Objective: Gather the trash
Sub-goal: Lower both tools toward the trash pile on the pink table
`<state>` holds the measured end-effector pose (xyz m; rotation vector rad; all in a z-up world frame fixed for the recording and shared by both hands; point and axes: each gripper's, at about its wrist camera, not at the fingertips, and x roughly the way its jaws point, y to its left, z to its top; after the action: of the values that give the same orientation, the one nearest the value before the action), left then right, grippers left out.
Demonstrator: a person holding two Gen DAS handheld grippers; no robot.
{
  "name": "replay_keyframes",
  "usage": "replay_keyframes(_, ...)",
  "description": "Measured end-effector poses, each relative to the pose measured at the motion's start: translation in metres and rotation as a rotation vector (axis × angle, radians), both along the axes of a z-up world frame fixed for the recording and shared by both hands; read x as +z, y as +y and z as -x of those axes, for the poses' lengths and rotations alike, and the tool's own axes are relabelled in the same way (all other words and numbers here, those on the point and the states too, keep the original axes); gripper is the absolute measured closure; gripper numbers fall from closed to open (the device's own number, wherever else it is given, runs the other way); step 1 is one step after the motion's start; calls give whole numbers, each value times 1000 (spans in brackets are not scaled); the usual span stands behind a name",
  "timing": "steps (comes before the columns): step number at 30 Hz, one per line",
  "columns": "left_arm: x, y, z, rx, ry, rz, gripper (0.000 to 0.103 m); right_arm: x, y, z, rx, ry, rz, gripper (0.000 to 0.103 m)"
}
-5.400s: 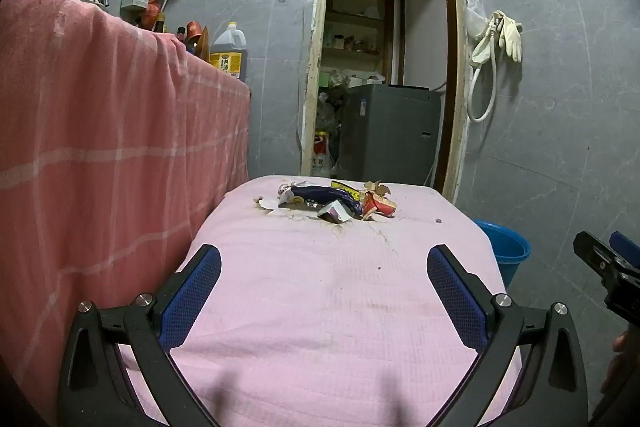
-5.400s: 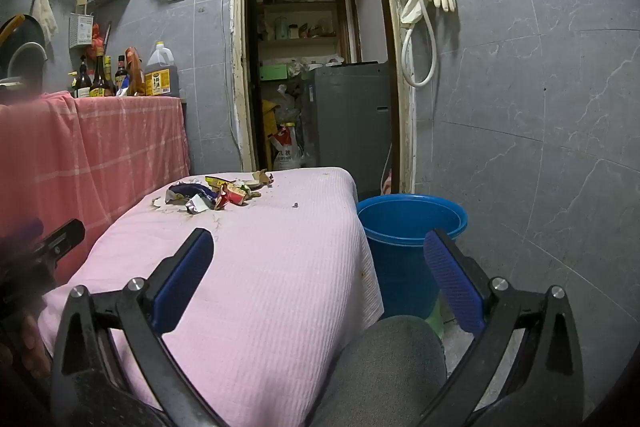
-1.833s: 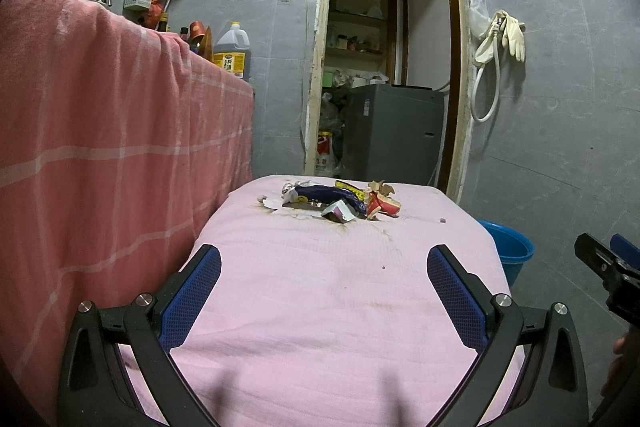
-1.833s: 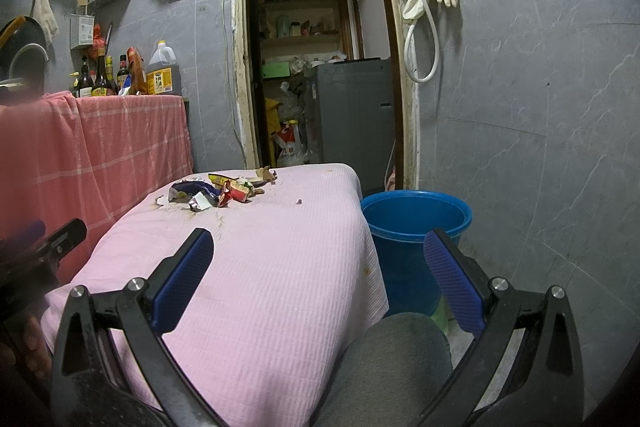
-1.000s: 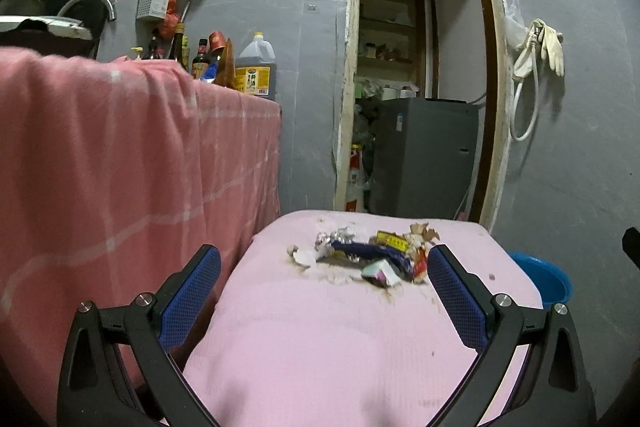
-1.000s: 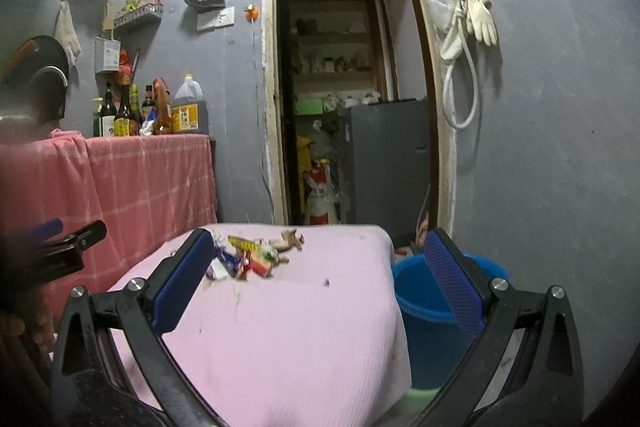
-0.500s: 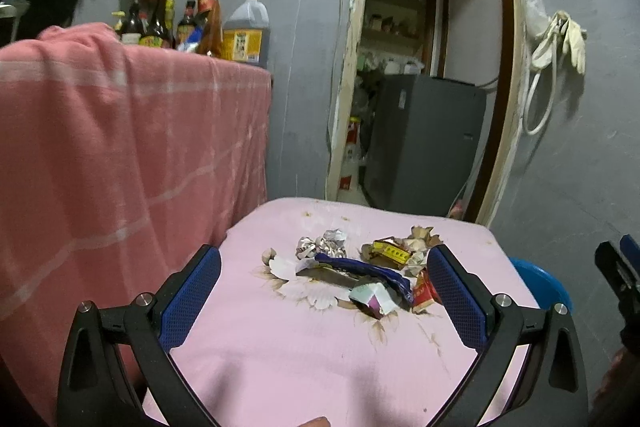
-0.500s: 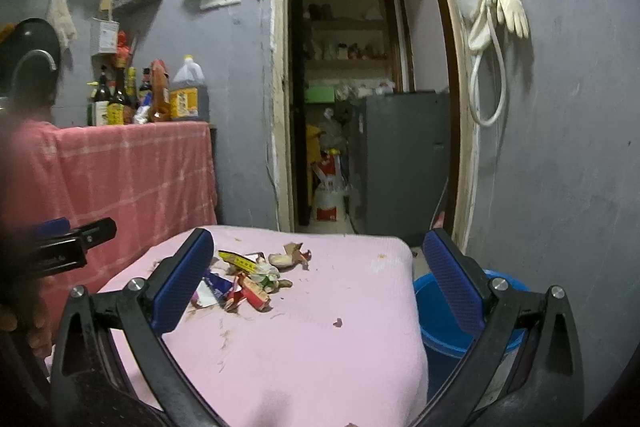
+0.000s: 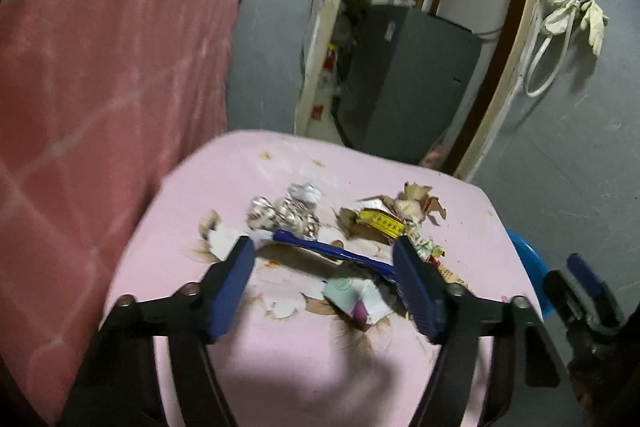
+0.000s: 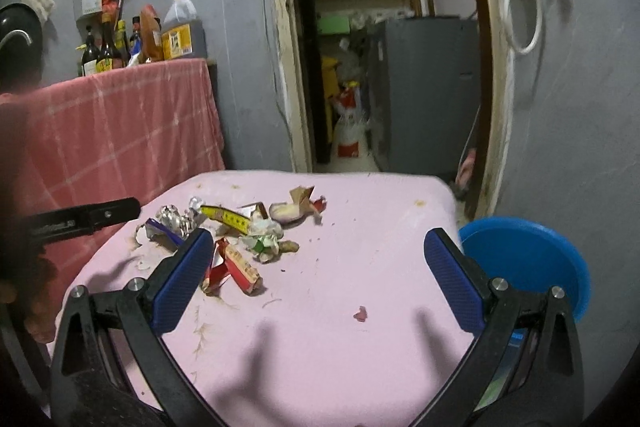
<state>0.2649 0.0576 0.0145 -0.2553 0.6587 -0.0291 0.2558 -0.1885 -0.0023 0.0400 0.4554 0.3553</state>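
Note:
A heap of trash lies on the pink cloth-covered table: crumpled foil, a blue wrapper, a yellow wrapper, a red packet and paper scraps. My left gripper is open and hangs just above the heap, its pads on either side of the blue wrapper. My right gripper is open and empty above the table, right of the trash in its view. A blue bucket stands on the floor beside the table's right edge.
A taller counter draped in a pink checked cloth stands at the left with bottles on top. An open doorway with a grey appliance is behind the table. Rubber gloves hang on the right wall.
Both grippers have moved forward and tilted down toward the trash. The left gripper now straddles the heap and its jaws stand narrower than before.

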Motion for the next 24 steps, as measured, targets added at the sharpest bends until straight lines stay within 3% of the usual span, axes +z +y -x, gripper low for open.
replay_keyframes(5,-5,-8,-21,-22,76,11,66,-8,8,-17,50,65,9,4)
replay_keyframes(8,-10,-9,-32,-27,122,18,74,-14,19,-24,96,100,49,26)
replay_keyframes(14,-12,-3,-39,-35,147,82,76,-27,37,-34,198,179,84,49)
replay_keyframes(24,-16,14,-37,-54,178,198,78,-37,58,-41,290,245,128,70)
